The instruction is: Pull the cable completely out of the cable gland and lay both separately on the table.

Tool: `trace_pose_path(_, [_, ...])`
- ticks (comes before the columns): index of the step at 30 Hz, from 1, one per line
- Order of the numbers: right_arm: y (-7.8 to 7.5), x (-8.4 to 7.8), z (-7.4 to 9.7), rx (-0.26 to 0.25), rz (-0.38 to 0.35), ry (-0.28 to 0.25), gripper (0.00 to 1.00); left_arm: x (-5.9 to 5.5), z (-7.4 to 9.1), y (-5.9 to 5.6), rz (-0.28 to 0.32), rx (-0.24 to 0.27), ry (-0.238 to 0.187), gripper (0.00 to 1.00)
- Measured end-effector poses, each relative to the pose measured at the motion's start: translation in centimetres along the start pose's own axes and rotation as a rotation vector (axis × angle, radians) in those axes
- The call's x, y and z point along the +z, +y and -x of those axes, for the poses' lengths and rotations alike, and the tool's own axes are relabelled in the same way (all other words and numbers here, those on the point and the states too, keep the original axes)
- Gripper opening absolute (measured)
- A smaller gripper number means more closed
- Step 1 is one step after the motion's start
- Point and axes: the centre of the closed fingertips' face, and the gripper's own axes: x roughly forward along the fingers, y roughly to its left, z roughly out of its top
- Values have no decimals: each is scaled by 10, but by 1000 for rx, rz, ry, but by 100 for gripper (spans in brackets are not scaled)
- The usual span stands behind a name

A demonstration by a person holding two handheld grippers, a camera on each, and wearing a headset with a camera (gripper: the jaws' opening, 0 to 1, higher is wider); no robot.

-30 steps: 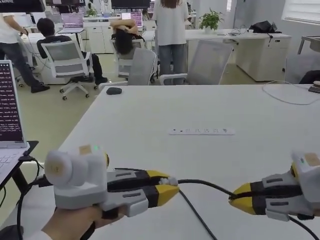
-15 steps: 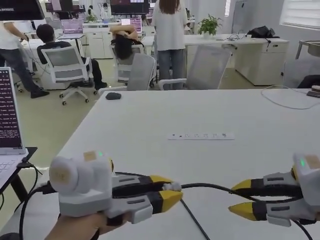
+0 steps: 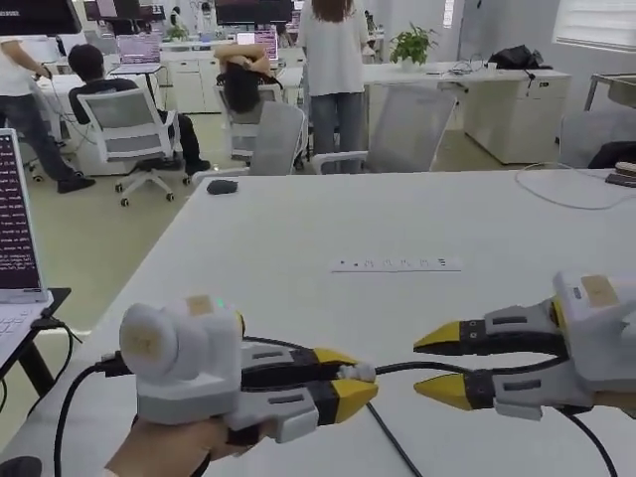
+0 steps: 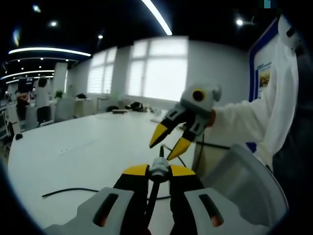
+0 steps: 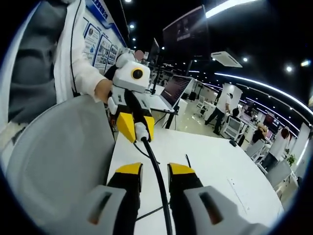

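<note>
Over the near table (image 3: pixel 298 229), the left tongs (image 3: pixel 362 379) pinch the white cable gland (image 3: pixel 355 372). The right tongs (image 3: pixel 418 368) gape open, with the black cable (image 3: pixel 394 369) passing between them.

Cable gland (image 3: pixel 356 373) mostly hidden betw. L gripper (image 3: pixel 365 378) fingers (image 3: pixel 343 396); cable (image 3: pixel 397 368) runs off btm edge.

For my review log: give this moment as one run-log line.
left gripper: shut on cable gland | right gripper: open, jaws astride cable | cable: in gland, not yet pulled out
</note>
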Motion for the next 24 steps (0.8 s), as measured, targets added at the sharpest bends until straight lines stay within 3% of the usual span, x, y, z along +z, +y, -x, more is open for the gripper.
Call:
trace_pose_path(13, [8, 5, -14, 67, 89, 7, 7, -3, -2, -8, -9, -24, 13, 16])
trace_pose_path(24, [8, 2, -17, 74, 74, -5, 2, -1, 0, -1, 5, -3, -6, 16])
